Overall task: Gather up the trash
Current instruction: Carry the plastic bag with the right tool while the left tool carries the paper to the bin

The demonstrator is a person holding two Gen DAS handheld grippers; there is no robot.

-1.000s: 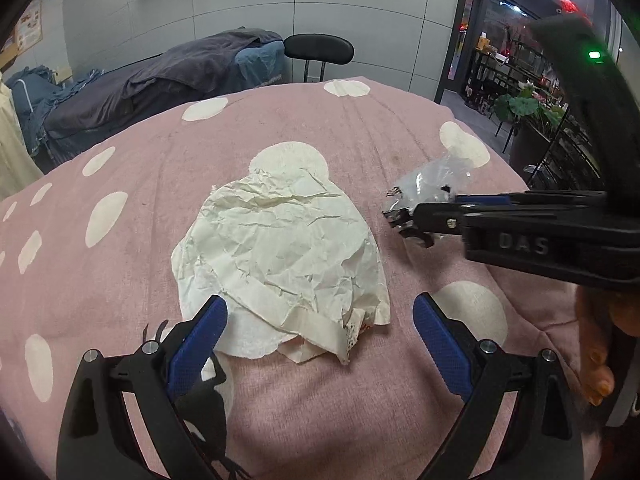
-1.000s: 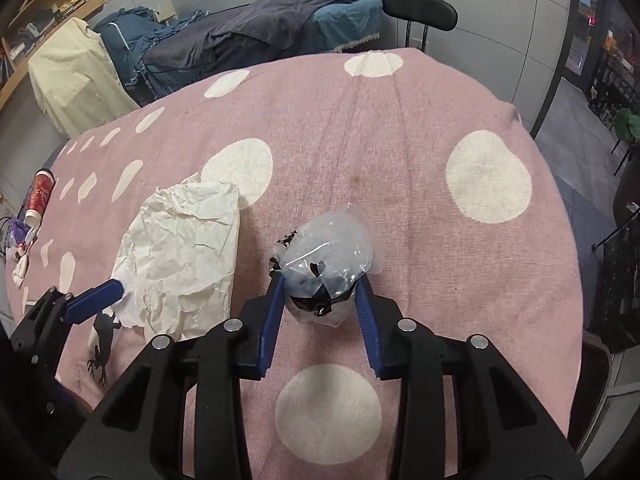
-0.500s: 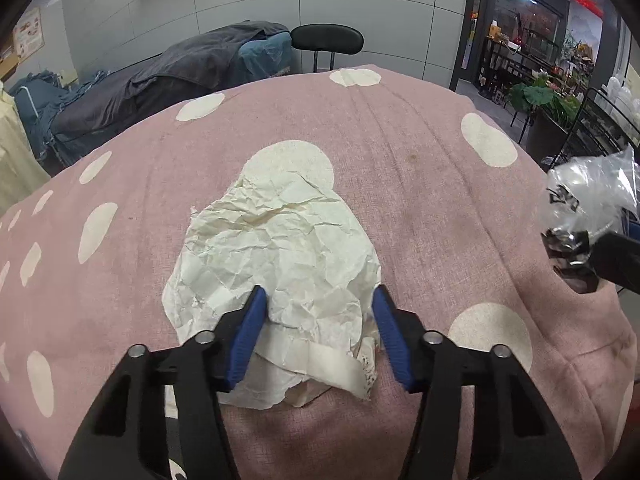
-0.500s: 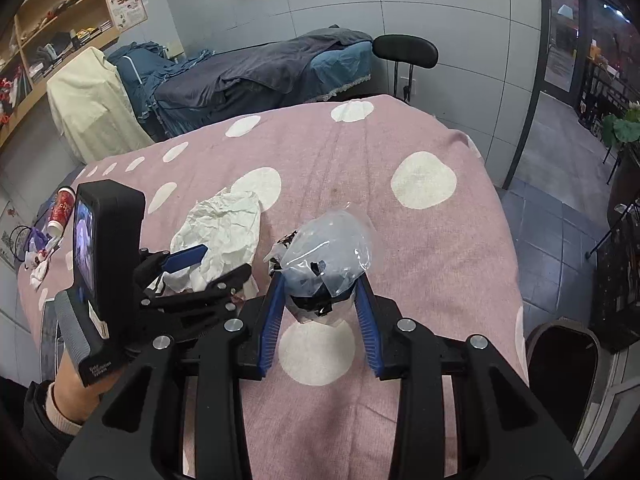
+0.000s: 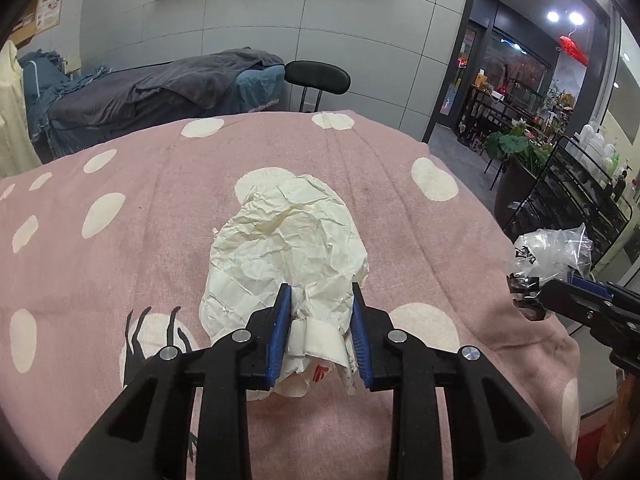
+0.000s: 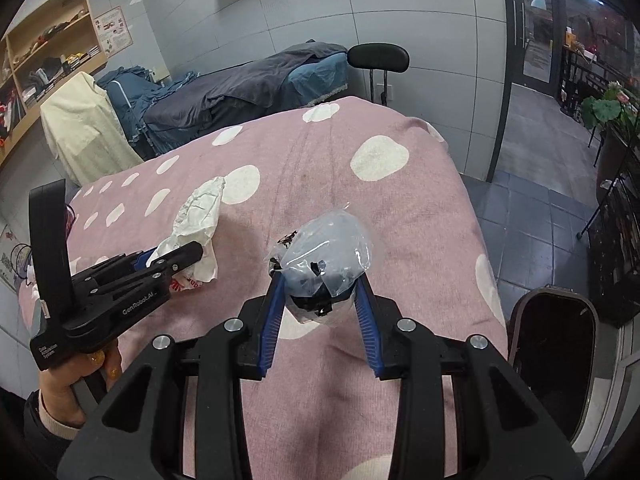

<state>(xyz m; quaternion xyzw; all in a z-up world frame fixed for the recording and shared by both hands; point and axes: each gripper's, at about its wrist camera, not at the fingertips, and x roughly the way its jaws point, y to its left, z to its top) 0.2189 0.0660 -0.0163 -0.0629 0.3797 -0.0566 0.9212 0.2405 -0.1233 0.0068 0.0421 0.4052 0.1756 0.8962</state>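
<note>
My left tongs [image 5: 318, 316] are pinching the near end of a crumpled cream paper wrapper [image 5: 288, 248], their blue pads [image 5: 280, 328] pressed into its bunched folds; a bit of red print shows on the paper just under the grip. The rest of the wrapper lies spread out ahead of the tongs on the pink blanket with cream dots [image 5: 120, 264] that covers the surface. From my right-hand camera the same wrapper [image 6: 198, 216] stretches away from the left tongs [image 6: 180, 254], and my left hand [image 6: 70, 384] shows around that tool's handle. My right tongs [image 6: 322, 284] are closed around a crumpled clear plastic bag [image 6: 330, 252] with black scraps or print showing through it, held over the near part of the blanket, well apart from the wrapper. The left camera catches that bag [image 5: 552, 252] at its right edge, at the tip of the right tongs. Down to the right of the surface, on the dark tiled floor [image 6: 532, 184], stands a dark open bin [image 6: 554, 364]. Behind the surface are a black chair back [image 5: 318, 76] and a bed under a grey cover [image 5: 160, 88].
</note>
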